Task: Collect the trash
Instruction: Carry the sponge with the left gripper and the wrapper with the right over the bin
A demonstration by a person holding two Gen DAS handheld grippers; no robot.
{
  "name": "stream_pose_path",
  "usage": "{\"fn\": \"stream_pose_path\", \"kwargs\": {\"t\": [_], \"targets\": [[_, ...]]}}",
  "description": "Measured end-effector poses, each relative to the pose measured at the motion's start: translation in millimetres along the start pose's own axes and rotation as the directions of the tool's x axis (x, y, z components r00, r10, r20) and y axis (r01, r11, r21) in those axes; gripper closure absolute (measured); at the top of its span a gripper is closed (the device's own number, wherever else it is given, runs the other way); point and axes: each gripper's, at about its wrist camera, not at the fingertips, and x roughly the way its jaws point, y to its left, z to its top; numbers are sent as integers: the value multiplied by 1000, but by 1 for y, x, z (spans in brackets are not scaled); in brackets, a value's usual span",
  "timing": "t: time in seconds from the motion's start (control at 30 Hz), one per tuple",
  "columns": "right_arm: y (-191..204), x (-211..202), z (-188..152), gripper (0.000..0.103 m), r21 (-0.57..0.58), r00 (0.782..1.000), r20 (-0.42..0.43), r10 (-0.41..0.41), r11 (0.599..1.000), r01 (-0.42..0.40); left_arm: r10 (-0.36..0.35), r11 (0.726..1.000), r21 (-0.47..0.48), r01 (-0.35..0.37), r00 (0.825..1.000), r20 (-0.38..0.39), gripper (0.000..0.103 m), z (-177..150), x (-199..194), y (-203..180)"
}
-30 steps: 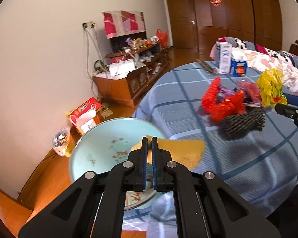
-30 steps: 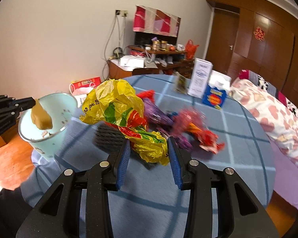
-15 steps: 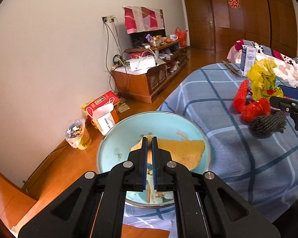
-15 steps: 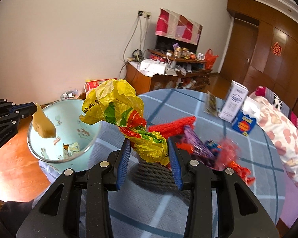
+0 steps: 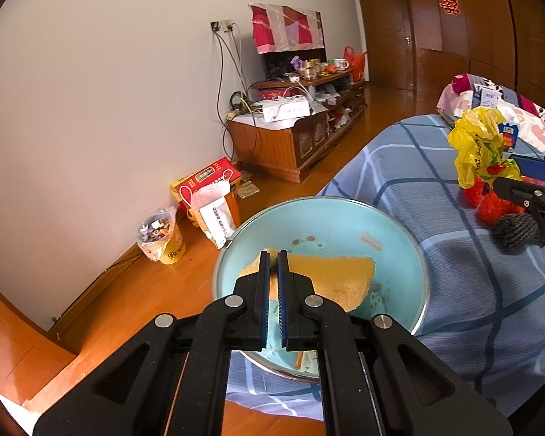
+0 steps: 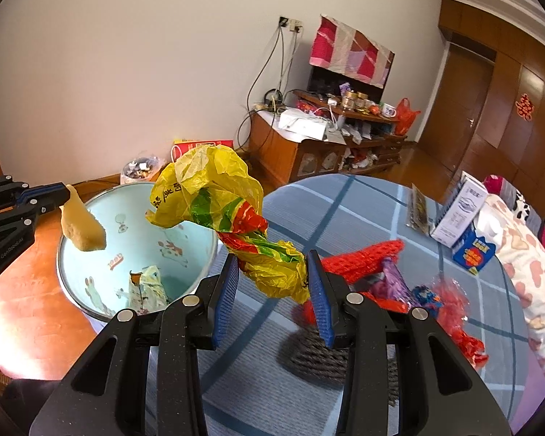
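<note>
My left gripper (image 5: 273, 259) is shut on a yellow sponge piece (image 5: 330, 278) and holds it over the light blue trash bin (image 5: 410, 239). The right wrist view shows the sponge piece (image 6: 81, 227) hanging above the bin (image 6: 196, 218), which holds some scraps. My right gripper (image 6: 272, 279) is shut on a crumpled yellow plastic bag (image 6: 214, 196) and holds it above the blue checked tablecloth (image 6: 345, 210), just right of the bin. The bag also shows in the left wrist view (image 5: 479, 145).
On the table lie a red net (image 6: 367, 259), purple and red wrappers (image 6: 418, 294), a dark rope coil (image 6: 319, 356) and cartons (image 6: 461, 214). A wooden cabinet (image 5: 283, 138) stands by the wall, with a red box (image 5: 207, 178) and a cup (image 5: 163, 239) on the floor.
Both grippers have moved left toward the bin. The sponge piece now hangs over the bin's opening, and the yellow bag has come closer to the bin's rim.
</note>
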Motion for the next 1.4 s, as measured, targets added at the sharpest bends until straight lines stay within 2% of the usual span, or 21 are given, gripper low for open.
{"fn": "stream_pose_path", "kwargs": {"t": [0.73,1.4], "targets": [[35,23,14,65,-72,999,-20,32,997,-34,28,999,-20,-29,999,-36,99,-6,11,13],[44,25,12,65,-92,999,-30,43,995,-46,25,999,-23,-26,999,-38,99,-7,12,13]]}}
